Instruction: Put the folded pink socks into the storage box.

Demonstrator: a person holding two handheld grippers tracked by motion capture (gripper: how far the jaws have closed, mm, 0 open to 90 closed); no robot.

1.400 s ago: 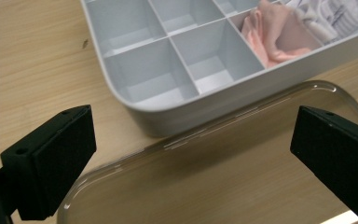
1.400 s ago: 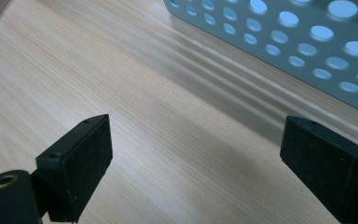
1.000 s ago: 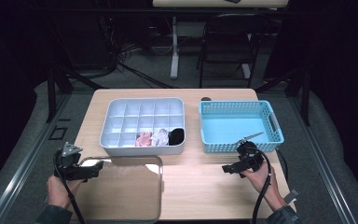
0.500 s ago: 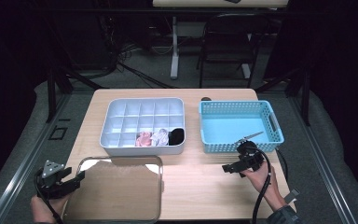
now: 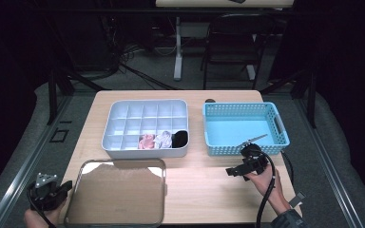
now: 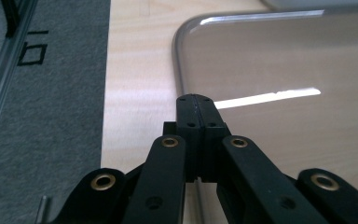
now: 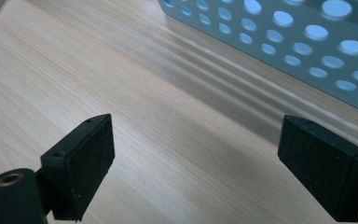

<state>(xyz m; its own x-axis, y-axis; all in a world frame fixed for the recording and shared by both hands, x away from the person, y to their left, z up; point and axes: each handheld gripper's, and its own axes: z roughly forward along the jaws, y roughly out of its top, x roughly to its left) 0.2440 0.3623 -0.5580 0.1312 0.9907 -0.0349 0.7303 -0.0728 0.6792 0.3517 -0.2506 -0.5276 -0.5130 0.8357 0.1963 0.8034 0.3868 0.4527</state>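
While the left claw (image 5: 52,189) sits just off the near-left corner of the clear lid (image 5: 116,192), its jaws have just been closing and now meet pad to pad with nothing between them, the tips poised above the lid's rounded rim in the left gripper view (image 6: 195,100). That lid lies flat on the counter (image 5: 204,185), just in front of the white compartment box (image 5: 145,122), which is uncovered; three cells at the right end of the box's near row, the side farthest from the lid's left edge, hold small rolled items, one pinkish (image 5: 146,141), one pale grey (image 5: 162,140), one black (image 5: 179,138). To the right of the lid, well apart from it, the right claw (image 5: 237,170) rests low over bare wood with its jaws spread wide and empty, close in front of the blue perforated basket (image 5: 244,128), whose holed wall fills the upper corner of the right gripper view (image 7: 279,32). The basket looks empty. Judging by the scene, the work in hand is the handling of the lid, most likely setting it over the box, and no grip is taken yet. Any next move would call for parting the left jaws again, settling them over the lid's thin edge and pinching firmly before lifting, since the slick, flat plastic offers little purchase.
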